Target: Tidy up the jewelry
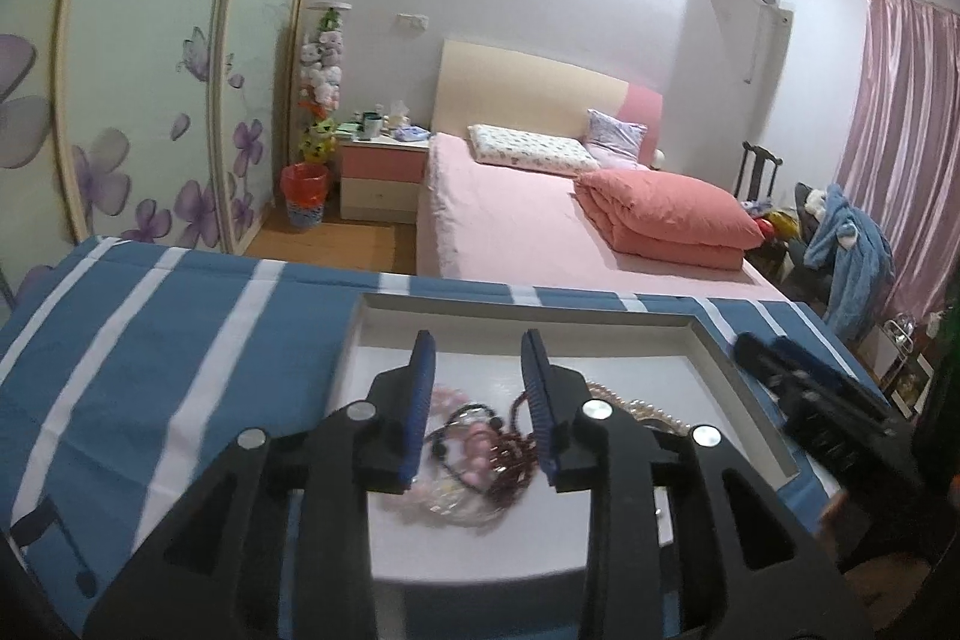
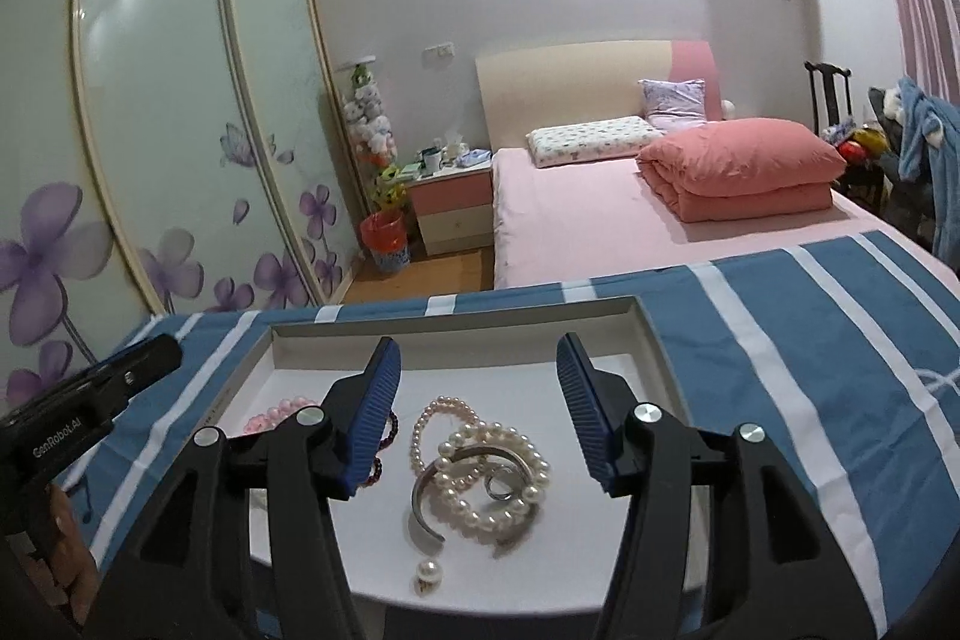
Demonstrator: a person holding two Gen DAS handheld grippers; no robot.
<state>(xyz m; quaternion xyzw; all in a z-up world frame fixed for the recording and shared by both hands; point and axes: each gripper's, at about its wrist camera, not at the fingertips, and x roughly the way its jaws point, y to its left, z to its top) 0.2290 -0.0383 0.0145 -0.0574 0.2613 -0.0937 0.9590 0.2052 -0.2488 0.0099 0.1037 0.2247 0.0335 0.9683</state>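
Left wrist: left tongs (image 1: 477, 358) partly open, empty, above beaded bracelets (image 1: 480, 445).

Blue-and-white striped cloth (image 2: 810, 340) covers the tabletop; shallow white tray (image 2: 651, 334) sits directly on the cloth, cloth showing on either side of tray.

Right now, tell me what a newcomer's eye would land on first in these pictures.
First, the tangle of jewelry in the shallow white tray on the blue striped cloth: a pearl bracelet hooked through a silver bangle under the open right gripper, and pink beads with a dark red strand under the open left gripper. Behind, the pink bed with its folded salmon quilt.
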